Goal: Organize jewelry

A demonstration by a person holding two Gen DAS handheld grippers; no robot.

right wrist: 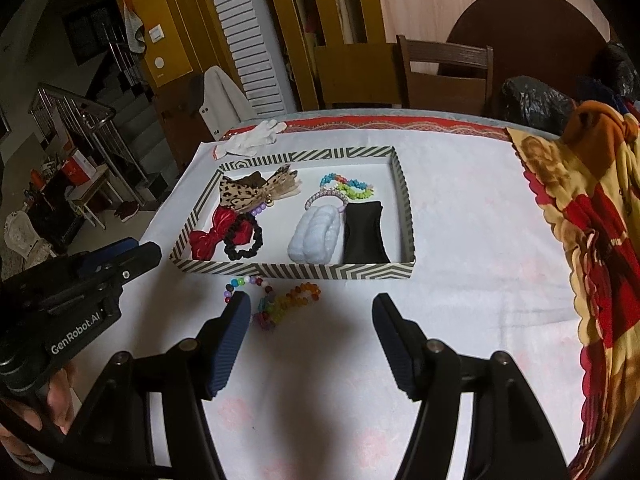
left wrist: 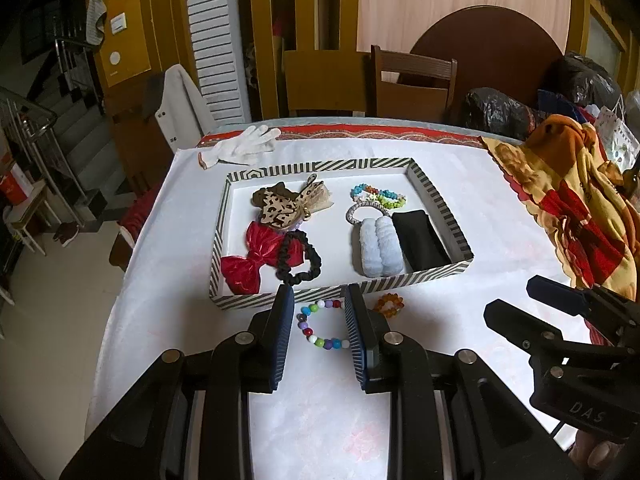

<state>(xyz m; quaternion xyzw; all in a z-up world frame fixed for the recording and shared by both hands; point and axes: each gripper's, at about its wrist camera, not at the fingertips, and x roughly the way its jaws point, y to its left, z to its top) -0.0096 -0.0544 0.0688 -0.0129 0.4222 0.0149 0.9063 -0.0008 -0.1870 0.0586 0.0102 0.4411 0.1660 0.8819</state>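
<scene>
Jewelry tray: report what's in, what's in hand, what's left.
Done: the striped tray already holds bows, a black scrunchie and beaded bracelets. In hand: nothing; the left tongs straddle the multicolored bead bracelet, open. Left: that bracelet and the amber bead bracelet.

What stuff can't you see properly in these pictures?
- Bead bracelet, left wrist view: its right side sits behind the left gripper.
- Purple beads, both views: mostly under the leopard bow.
- Bead pile, right wrist view: tangled, so the number of bracelets is unclear.
</scene>
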